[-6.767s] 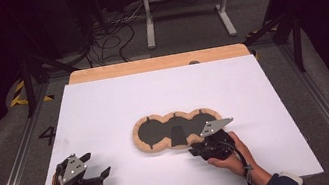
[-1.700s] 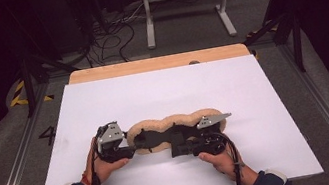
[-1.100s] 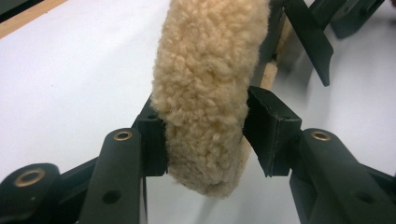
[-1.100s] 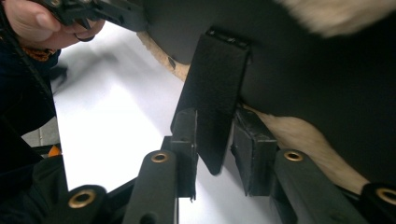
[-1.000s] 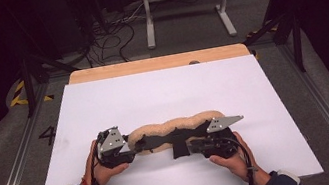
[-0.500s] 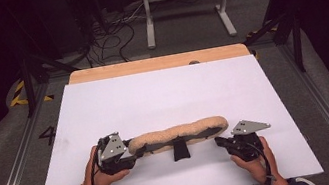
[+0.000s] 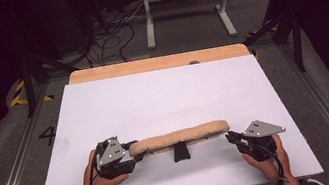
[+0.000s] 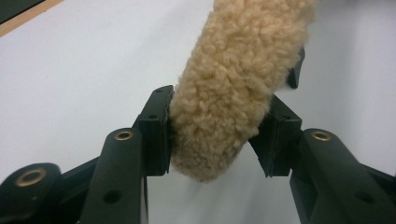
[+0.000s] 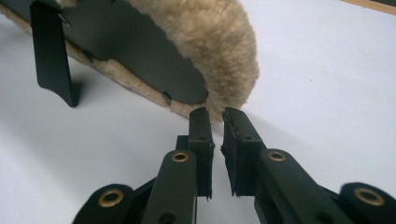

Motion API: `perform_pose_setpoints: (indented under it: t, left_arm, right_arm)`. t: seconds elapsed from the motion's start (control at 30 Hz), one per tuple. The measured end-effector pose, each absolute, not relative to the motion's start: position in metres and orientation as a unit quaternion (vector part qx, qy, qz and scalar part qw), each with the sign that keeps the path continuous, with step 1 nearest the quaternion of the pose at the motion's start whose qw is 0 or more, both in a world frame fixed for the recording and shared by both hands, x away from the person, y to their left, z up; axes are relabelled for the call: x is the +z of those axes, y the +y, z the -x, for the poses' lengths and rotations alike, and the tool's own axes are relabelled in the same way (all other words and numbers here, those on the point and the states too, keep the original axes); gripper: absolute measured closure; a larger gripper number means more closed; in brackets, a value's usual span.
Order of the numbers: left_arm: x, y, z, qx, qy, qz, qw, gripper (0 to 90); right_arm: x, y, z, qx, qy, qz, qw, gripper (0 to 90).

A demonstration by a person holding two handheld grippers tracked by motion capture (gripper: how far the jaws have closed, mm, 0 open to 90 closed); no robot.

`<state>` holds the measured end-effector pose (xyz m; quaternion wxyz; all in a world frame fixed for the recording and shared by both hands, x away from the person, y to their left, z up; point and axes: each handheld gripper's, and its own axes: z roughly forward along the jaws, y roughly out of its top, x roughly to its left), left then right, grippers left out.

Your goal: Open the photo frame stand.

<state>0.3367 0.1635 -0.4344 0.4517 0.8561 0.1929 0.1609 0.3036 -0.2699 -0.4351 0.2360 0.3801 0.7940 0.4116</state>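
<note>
- Holding the fleece pad [image 7: 180, 137] level w/ the left tool [image 7: 132, 156] looks like the step, judged from the high view: pad lies lengthwise near the counter's [image 7: 167, 92] front edge, black strap [image 7: 180, 151] hanging under its middle. Right tool [image 7: 233, 137] sits just beside the pad's right end.
- Left gripper view: left tool [image 8: 217, 140] clenched on the pad's [image 8: 238, 79] end, jaws pressing both sides. Keep grip firm, fleece squashes & may slip.
- Right gripper view: right tool [image 9: 217, 116] nearly closed, grasping nothing; pad's [image 9: 219, 51] tip just past the jaws. Touching or not, can't tell. Dark underside faces the camera.
</note>
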Motion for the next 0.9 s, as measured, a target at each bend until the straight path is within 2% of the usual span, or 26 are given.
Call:
perform_pose_setpoints:
  t: [0.13, 0.17, 0.4, 0.67, 0.9]
  left_arm:
    - [-0.434, 0.17, -0.334, 0.163, 0.206, -0.855, 0.447, 52.8]
    - [-0.434, 0.174, -0.334, 0.161, 0.21, -0.854, 0.448, 52.6]
    - [-0.435, 0.179, -0.333, 0.156, 0.21, -0.856, 0.446, 52.3]
    - [-0.436, 0.172, -0.332, 0.155, 0.21, -0.854, 0.449, 48.6]
    - [-0.437, 0.164, -0.333, 0.167, 0.206, -0.851, 0.453, 53.3]
  right_arm:
    - [-0.435, -0.271, -0.305, 0.408, 0.792, -0.387, 0.239, 73.1]
    - [-0.434, -0.273, -0.306, 0.415, 0.786, -0.391, 0.24, 67.1]
    - [-0.432, -0.272, -0.308, 0.435, 0.779, -0.382, 0.24, 57.1]
    - [-0.431, -0.269, -0.316, 0.448, 0.775, -0.379, 0.236, 54.2]
    - [-0.432, -0.265, -0.317, 0.448, 0.778, -0.375, 0.232, 53.7]
